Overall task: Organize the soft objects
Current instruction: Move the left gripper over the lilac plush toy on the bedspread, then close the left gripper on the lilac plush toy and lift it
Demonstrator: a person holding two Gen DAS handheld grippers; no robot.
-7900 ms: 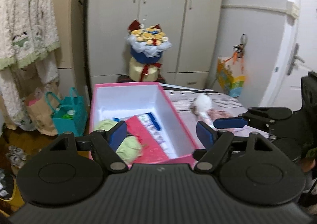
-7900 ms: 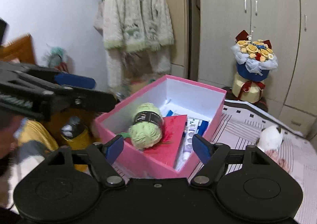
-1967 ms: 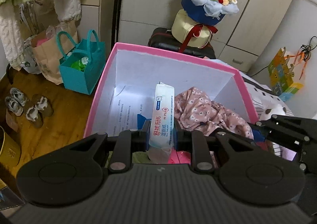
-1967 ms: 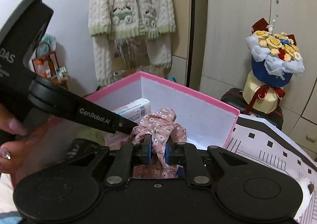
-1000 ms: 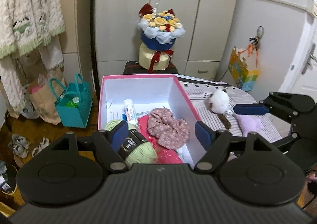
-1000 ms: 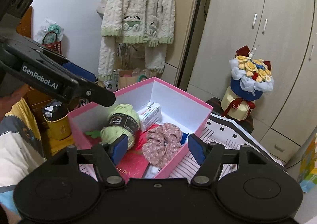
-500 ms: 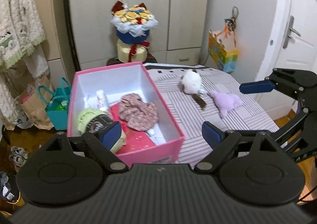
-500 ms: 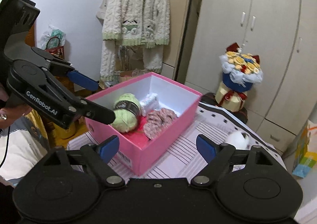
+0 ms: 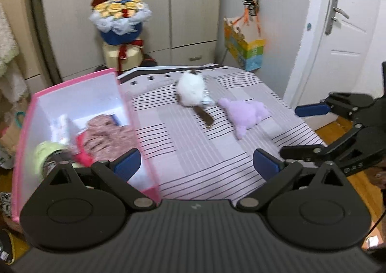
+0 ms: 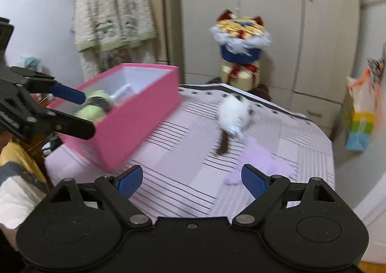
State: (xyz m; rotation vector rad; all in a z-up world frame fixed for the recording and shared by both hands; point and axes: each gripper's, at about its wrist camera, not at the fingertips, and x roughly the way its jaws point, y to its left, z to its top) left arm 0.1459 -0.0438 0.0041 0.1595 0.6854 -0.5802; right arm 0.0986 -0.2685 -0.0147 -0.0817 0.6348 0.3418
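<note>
Both claws are wide apart and hold nothing: left claw, right claw. The white toy and purple toy lie mid-frame on the striped bed, right of the pink box.

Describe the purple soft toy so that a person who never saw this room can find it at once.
Start at the striped bedcover, to the right of the pink box. Two plush toys lie there side by side: the white plush with a brown tail and, just right of it, the purple plush. It is the only lilac thing, flat and one colour.
</note>
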